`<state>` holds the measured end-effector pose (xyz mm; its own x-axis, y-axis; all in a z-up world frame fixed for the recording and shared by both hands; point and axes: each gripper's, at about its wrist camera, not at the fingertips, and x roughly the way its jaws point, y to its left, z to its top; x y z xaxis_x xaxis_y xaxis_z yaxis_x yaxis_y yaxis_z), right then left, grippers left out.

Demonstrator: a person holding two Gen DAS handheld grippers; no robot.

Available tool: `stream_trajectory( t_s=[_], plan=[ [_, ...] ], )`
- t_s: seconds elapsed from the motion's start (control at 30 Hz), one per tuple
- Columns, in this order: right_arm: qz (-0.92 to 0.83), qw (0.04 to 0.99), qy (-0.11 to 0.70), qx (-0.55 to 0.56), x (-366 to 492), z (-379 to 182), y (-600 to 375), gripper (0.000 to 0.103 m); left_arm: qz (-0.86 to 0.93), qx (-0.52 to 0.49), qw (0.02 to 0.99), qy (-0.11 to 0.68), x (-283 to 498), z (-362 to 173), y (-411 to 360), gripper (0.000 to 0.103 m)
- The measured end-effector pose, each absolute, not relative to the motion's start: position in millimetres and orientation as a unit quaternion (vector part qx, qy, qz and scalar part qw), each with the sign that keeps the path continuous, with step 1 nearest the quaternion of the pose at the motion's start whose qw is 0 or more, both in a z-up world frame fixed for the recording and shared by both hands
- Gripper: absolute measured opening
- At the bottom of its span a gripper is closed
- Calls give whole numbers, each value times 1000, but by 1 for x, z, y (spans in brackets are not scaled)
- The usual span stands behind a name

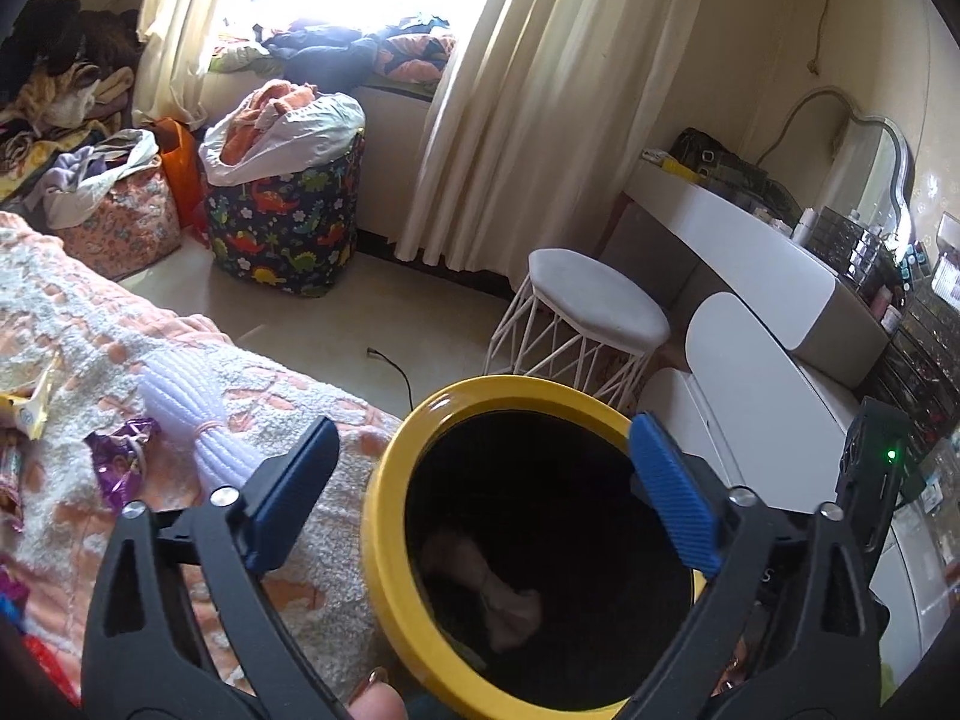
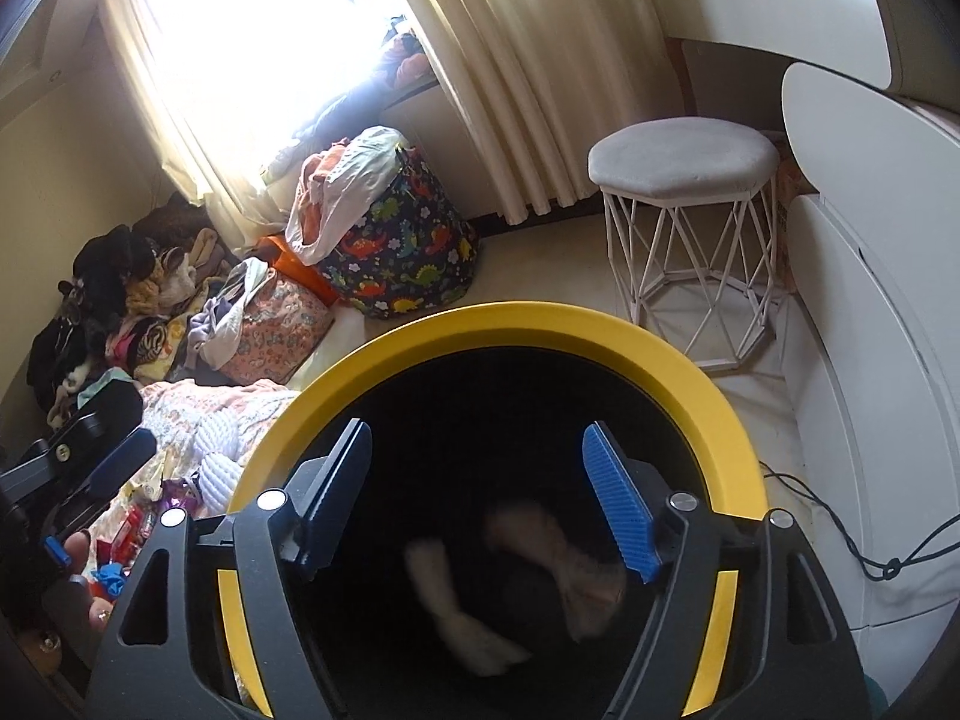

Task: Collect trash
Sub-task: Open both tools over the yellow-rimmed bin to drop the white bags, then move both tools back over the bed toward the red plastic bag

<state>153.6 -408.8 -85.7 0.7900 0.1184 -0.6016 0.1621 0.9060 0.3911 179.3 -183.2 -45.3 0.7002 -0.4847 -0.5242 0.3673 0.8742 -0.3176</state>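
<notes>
A round bin with a yellow rim (image 1: pixel 414 438) and a dark inside stands beside the bed. Pale crumpled trash (image 1: pixel 504 600) lies in its bottom. My left gripper (image 1: pixel 480 480) is open above the bin's rim and the bed edge, holding nothing. My right gripper (image 2: pixel 480 498) is open right over the bin's mouth (image 2: pixel 516 330), empty; a blurred pale piece (image 2: pixel 462 618) and another pale wad (image 2: pixel 576 576) show below it inside the bin. A purple wrapper (image 1: pixel 120 462) and a yellow wrapper (image 1: pixel 33 414) lie on the bed. The left gripper shows at the left edge of the right wrist view (image 2: pixel 90 468).
An orange-and-white bedspread (image 1: pixel 180 360) with a white knitted thing (image 1: pixel 192 420). A white wire stool (image 1: pixel 594 306), a white dressing table (image 1: pixel 750 240), a dinosaur-print basket (image 1: pixel 288 222), laundry piles (image 1: pixel 66 96), curtains (image 1: pixel 528 90), a cable on the floor (image 2: pixel 840 546).
</notes>
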Motion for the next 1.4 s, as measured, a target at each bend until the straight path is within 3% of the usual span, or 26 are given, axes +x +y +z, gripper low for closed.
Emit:
stream_trajectory(
  t_s=[0.77,1.4],
  plan=[
    [30,946,280,162,142,-57,-355,83,-155,-103,947,262,144,-25,-105,92],
    [85,952,266,128,133,-39,-304,83,-107,-130,956,241,122,-19,-49,92]
  ],
)
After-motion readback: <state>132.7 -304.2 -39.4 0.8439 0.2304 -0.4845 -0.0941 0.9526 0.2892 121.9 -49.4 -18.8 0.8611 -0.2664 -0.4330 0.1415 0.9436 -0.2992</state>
